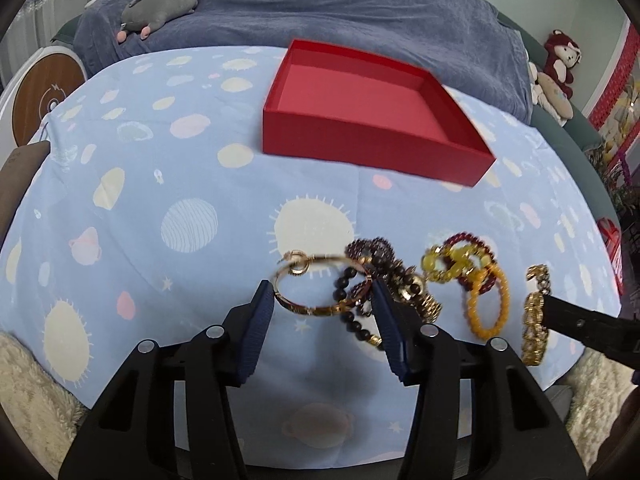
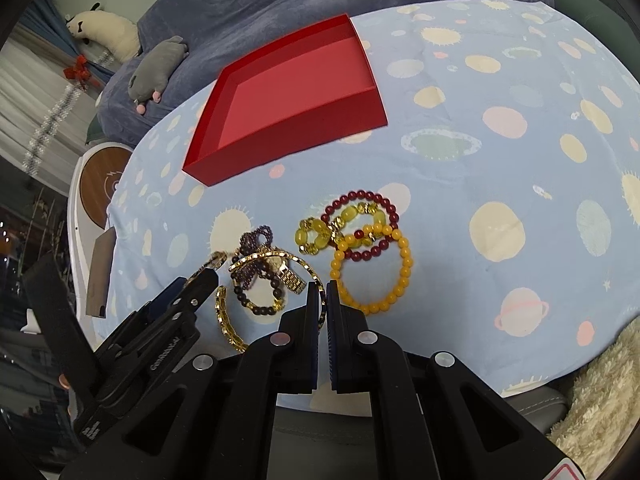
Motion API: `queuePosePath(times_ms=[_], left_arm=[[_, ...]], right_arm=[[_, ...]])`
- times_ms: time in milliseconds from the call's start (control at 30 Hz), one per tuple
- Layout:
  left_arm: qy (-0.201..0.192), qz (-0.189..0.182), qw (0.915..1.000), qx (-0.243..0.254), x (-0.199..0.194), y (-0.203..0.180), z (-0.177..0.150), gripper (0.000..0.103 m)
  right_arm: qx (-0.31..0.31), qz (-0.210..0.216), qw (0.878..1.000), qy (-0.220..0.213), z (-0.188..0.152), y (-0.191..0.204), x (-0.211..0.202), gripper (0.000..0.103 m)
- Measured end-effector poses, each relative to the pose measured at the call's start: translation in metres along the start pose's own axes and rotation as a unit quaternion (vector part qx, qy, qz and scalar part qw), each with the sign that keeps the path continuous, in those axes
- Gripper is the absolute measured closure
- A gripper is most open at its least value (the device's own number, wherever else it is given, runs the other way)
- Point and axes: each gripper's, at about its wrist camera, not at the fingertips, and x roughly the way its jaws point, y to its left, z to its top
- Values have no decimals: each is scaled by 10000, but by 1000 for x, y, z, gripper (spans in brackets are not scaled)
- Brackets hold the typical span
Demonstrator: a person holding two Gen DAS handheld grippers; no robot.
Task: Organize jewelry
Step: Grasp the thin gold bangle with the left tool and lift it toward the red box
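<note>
Spreading behind everything, a blue blanket (image 1: 320, 8) drapes a sofa where a gray plush toy (image 1: 160, 6) lies. In front of it we see a table under a light blue planet-print cloth (image 1: 160, 184), and on the cloth's far part an open red box (image 1: 360, 148), shallow and with nothing inside. The jewelry sits well apart from the box, heaped at the near edge.

Our left gripper (image 1: 322, 286) stands half spread, its blue pads (image 1: 260, 320) set against opposite sides of a gold bangle (image 1: 316, 308), which they grasp. Our right gripper (image 2: 324, 286) is clenched almost flat on a gold chain bracelet (image 1: 534, 320), pinched at its tips and hanging just beside the heap.

Between the two tools lie the beaded pieces, overlapping: an amber bead bracelet (image 2: 372, 276), a dark red bead bracelet (image 2: 360, 196) and a yellow stone bracelet (image 2: 316, 236) linked through each other, then a dark bead bracelet (image 2: 260, 308) and a tangled purple bead bracelet (image 2: 256, 238) touching the bangle.
</note>
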Motion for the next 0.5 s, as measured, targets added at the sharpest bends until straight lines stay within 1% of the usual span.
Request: queuePosePath(times_ms=[167, 267, 400, 500], left_arm=[[-210, -245, 9993, -174, -23, 1, 21, 55], [-366, -423, 9981, -268, -36, 1, 40, 55], [-575, -588, 9963, -257, -46, 0, 73, 55], [-679, -614, 9956, -190, -42, -3, 103, 55]], right_arm=[[-82, 66, 9997, -203, 16, 6, -10, 98], [-184, 93, 9992, -356, 32, 12, -16, 98], [-314, 147, 9980, -533, 62, 19, -20, 98], [-438, 192, 9966, -674, 96, 26, -16, 98]])
